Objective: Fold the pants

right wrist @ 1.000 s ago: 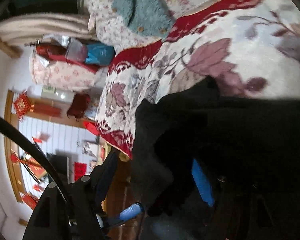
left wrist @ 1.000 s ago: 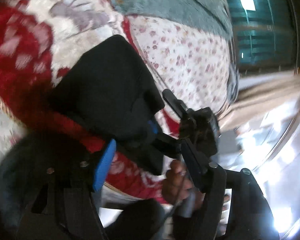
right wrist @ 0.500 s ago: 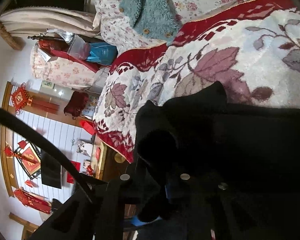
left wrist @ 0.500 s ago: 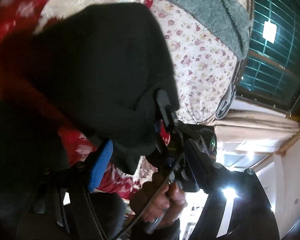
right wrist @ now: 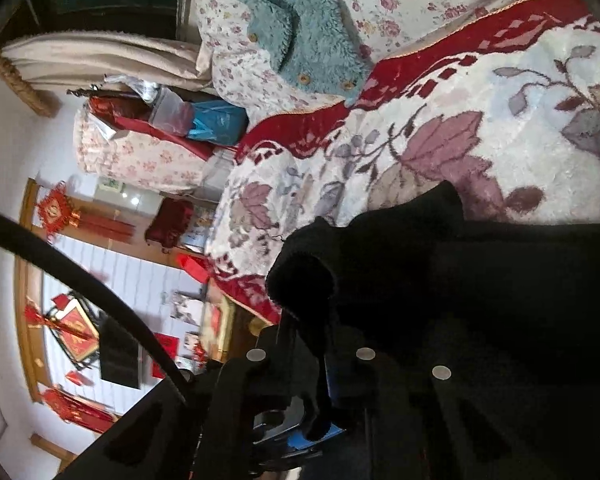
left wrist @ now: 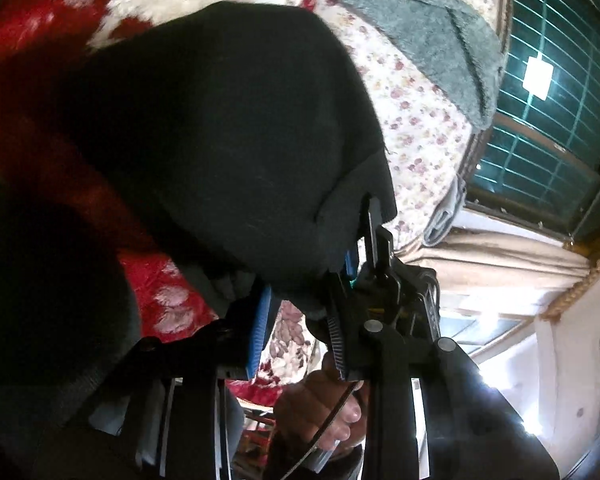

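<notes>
Black pants [left wrist: 220, 140] lie on a bed with a red and white floral blanket [right wrist: 500, 92]. In the left wrist view the pants fill the middle, and my left gripper [left wrist: 296, 304] has its blue-padded fingers [left wrist: 260, 320] closed on the lower edge of the cloth. The other gripper and the hand that holds it show just to its right. In the right wrist view the pants [right wrist: 480, 280] cover the lower right. My right gripper [right wrist: 320, 344] is shut on a bunched corner of them, with its fingers mostly hidden by the cloth.
A teal fleece garment [right wrist: 292, 28] lies on a flowered sheet [left wrist: 420, 120] at the head of the bed. A window with a grille [left wrist: 552, 80] and a beige curtain [left wrist: 500, 252] stand beyond. The bed edge, stacked bundles [right wrist: 140, 148] and red wall ornaments [right wrist: 56, 212] are at left.
Both grippers have closed on the pants edge and come close together. The left view has swung nearer, so the black cloth now fills more of it.
</notes>
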Demonstrator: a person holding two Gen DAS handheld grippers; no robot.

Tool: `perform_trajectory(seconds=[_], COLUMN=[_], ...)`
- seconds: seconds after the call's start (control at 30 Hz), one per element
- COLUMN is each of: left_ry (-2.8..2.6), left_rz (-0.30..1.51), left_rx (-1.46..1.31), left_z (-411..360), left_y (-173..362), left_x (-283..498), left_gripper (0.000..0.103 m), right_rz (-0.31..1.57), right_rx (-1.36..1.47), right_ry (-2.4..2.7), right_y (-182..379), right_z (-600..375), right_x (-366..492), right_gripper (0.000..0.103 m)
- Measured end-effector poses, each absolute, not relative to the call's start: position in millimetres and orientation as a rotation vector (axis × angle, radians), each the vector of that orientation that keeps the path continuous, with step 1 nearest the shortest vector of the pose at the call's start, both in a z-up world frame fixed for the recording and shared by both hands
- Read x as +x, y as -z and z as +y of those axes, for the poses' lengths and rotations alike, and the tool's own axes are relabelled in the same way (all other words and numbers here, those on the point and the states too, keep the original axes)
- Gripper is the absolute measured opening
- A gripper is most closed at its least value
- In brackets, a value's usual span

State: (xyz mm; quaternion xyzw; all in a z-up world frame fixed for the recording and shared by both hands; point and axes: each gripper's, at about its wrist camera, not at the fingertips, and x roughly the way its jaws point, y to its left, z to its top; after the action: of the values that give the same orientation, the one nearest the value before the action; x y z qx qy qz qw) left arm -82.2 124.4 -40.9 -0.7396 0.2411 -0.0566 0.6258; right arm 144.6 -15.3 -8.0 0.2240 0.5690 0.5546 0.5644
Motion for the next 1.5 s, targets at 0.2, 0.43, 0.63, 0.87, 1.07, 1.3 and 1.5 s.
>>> perform_trajectory(seconds=[0.2, 0.43, 0.63, 0.87, 1.07, 1.3, 1.5], left_ry=[0.137, 0.157, 0.250, 0.338, 0.341, 0.360, 0.434], left_rz=[0.548, 0.598, 0.708, 0.824, 0.891, 0.927, 0.840], left_rx=[-1.651, -1.592, -1.501, -1.444, -1.447, -1.476, -1.279], left_z=[125, 111, 67, 9, 5, 8, 18], left_y=[39, 31, 20, 35, 51, 57, -9], left_x=[-81, -71, -30, 8, 13, -5, -30], left_gripper=[0.017, 0.015, 0.014, 0.014, 0.014, 0.014, 0.014], right_rz=[1.339, 1.305, 1.306, 1.311, 1.314, 1.291, 1.187], right_rx=[0.540, 0.537, 0.539, 0.489, 0.463, 0.435, 0.393], right_ry=[-1.311, -1.292, -1.196, -1.084, -1.034, -0.983, -0.991], right_y=[8, 2, 6, 13, 23, 27, -2], right_z=[-12, -28, -68, -121, -142, -146, -150], right_x=[141, 143, 169, 202, 215, 209, 195], right_gripper=[0.009, 0.007, 0.007, 0.005, 0.003, 0.003, 0.003])
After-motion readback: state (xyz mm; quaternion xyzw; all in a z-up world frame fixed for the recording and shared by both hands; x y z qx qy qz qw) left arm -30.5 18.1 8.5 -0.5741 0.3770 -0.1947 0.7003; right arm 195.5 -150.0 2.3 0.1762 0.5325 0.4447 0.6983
